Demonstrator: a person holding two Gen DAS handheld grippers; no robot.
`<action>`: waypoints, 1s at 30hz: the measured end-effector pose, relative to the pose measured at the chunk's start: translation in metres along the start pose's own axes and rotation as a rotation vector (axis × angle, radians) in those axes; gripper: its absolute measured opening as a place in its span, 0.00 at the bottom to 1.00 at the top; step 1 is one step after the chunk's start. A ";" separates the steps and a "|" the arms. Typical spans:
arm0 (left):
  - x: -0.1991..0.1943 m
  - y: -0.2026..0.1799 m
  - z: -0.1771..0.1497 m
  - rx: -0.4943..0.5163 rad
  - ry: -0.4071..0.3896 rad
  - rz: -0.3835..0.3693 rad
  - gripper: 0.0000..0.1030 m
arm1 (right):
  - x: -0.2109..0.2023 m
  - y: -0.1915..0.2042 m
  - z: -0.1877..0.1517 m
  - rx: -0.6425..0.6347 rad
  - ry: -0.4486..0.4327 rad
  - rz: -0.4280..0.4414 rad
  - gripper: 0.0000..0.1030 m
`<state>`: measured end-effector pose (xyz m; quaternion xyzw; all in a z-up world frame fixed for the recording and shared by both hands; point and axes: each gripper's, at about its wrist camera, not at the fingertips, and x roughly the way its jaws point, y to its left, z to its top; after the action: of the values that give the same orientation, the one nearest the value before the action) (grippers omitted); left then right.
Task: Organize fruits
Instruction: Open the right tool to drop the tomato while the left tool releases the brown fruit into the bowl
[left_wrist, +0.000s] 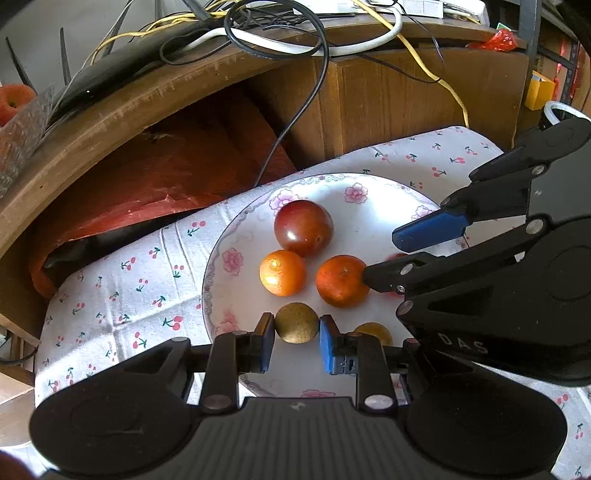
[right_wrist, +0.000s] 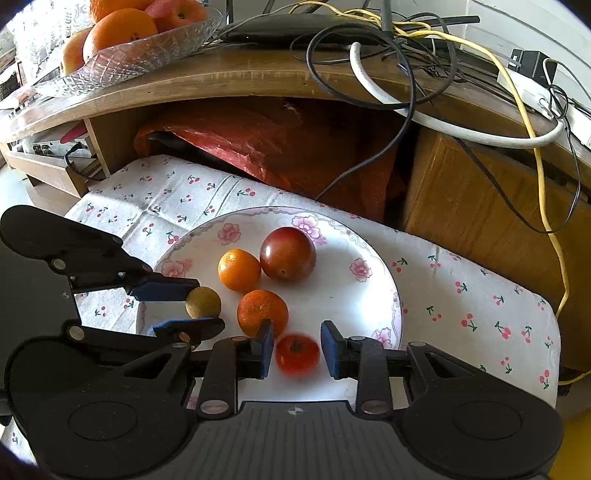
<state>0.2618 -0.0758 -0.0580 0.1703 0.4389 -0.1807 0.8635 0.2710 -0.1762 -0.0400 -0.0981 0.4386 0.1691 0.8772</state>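
Both grippers are down over the plate (right_wrist: 373, 258), which sits on a cherry-print cloth (right_wrist: 480, 295) w/ five-plus small fruits on it. Left gripper (left_wrist: 297, 328) has its pads against both sides of the brown fruit (left_wrist: 296, 322) at the near left of the plate; looks pinched, tho contact on the far pad is hard to confirm. Right gripper (right_wrist: 297, 349) is spread, straddling the small red fruit (right_wrist: 297, 355) at the near edge, w/ gaps on both sides, nothing held. That fruit looks blurred.

Risks:
- Round, smooth fruit: if the left grip is off-centre, the brown one could squirt out when lifted and roll off the plate.
- Right inner finger (right_wrist: 264, 341) sits touching or just beside the dark orange (right_wrist: 262, 313); closing may shove it into the lighter orange (right_wrist: 239, 270) and plum (right_wrist: 288, 253), which touch each other.
- Red fruit is soft-looking; a hard squeeze could bruise or split it.
- The two grippers are close together; lifting both at once may knock them.
- Another brownish fruit (left_wrist: 373, 331) is half hidden behind the left tool, easy to bump.
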 end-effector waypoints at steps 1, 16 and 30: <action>0.001 -0.001 0.000 0.001 0.001 0.000 0.33 | 0.000 0.000 0.000 -0.001 0.000 0.000 0.25; -0.003 0.000 -0.002 -0.008 -0.006 0.008 0.37 | -0.001 -0.001 0.000 0.014 -0.002 -0.013 0.26; -0.014 0.000 -0.001 -0.012 -0.027 0.011 0.37 | -0.014 -0.003 0.001 0.028 -0.022 -0.024 0.26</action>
<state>0.2537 -0.0730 -0.0470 0.1651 0.4274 -0.1757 0.8713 0.2657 -0.1815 -0.0282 -0.0893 0.4299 0.1535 0.8852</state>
